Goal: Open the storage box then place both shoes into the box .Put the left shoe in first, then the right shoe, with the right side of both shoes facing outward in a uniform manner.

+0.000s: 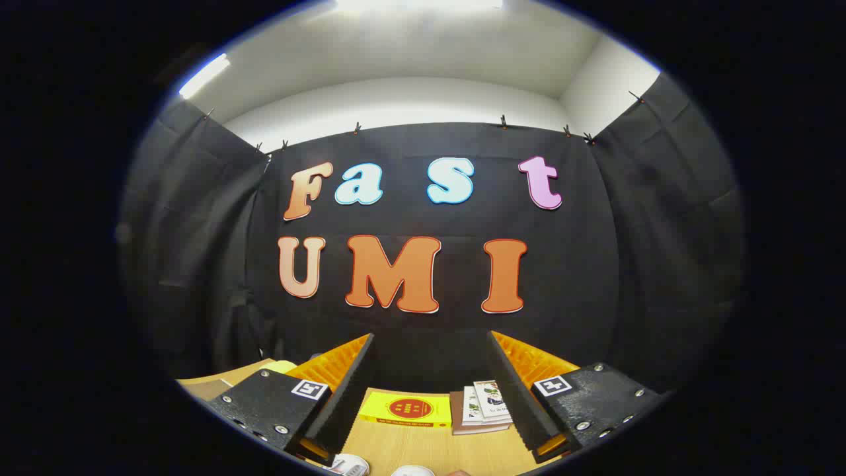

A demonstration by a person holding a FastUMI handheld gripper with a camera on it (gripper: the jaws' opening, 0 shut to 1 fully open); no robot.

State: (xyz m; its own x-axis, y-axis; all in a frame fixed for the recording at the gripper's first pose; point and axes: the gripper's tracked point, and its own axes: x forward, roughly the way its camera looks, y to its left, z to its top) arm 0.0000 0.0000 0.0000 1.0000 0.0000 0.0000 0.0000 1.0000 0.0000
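Shoes (370, 467) at my six o'clock look light, soft; I'd pinch a heel collar. Gripper (431, 390) spread, empty.

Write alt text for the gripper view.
The gripper hangs open and empty above a wooden table, its fingers spread wide. Beyond them lie a yellow box and a small stack of books; white shoe tops peek in just below the fingers.

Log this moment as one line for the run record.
gripper: jaws open, holding nothing | between them: yellow box, small books on wooden table | shoes: just below jaws, not yet picked
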